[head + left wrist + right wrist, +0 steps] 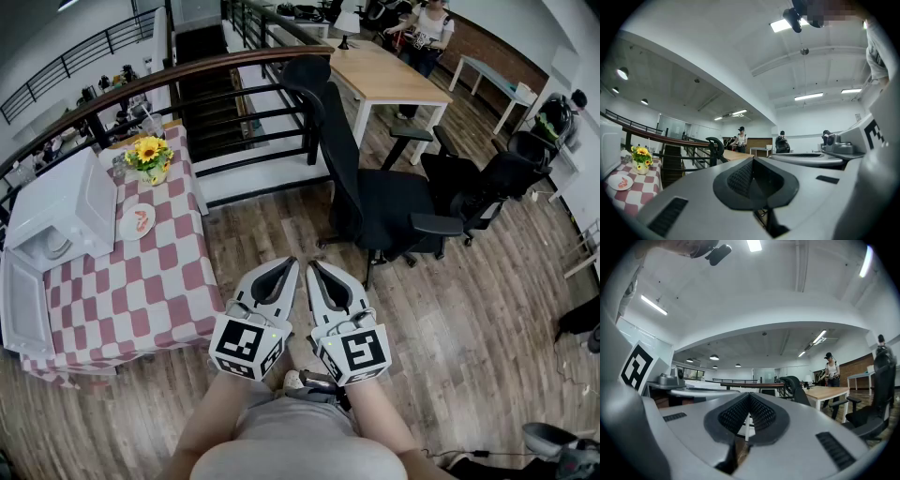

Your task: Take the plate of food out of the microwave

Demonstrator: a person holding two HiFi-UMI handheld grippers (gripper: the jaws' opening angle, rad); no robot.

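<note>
A white microwave [61, 208] stands at the left end of a table with a red-and-white checked cloth [122, 291]. A white panel [23, 305] in front of it looks like its open door. A small white plate of reddish food [138, 221] lies on the cloth to the right of the microwave, also seen in the left gripper view as the plate [620, 182]. My left gripper [286, 265] and right gripper [317, 269] hang side by side over the wooden floor, right of the table. Both are shut and hold nothing, as the left gripper [752, 161] and right gripper [749, 399] show in their own views.
A vase of sunflowers [150, 155] stands at the table's far end. A black office chair [375, 197] stands just beyond the grippers, with a second chair [487, 183] to its right. A curved railing [216, 70] runs behind, with a wooden desk [384, 70] and a person [427, 33] farther back.
</note>
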